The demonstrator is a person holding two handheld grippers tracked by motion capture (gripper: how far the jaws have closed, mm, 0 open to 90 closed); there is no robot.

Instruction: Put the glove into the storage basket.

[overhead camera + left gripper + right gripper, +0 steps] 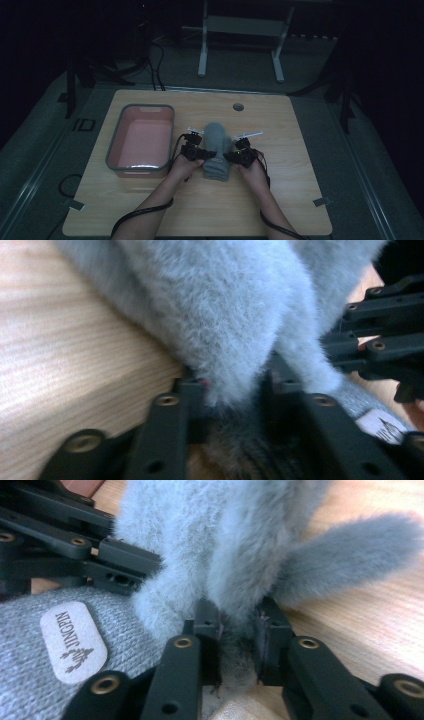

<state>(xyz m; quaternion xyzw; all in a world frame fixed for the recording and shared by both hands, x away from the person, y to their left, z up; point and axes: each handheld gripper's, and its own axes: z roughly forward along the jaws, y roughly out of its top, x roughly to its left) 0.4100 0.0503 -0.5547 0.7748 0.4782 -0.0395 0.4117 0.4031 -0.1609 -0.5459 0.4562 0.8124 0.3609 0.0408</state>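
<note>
Person's forearms [165, 200] cross a wooden table [295, 150], dark room.

A pale patch [73, 642] on the grey knitted glove [30, 680] reads "JINGPIN".

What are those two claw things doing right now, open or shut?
Left gripper: shut, pinching the fluffy grey glove.
Right gripper: shut, pinching the same glove's fur on its other side.

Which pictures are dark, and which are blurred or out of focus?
The high view is dim and grainy, the floor nearly black; both gripper views are bright, but the grey fluffy glove close to the lens is soft, while the label in the right gripper view reads sharply.
</note>
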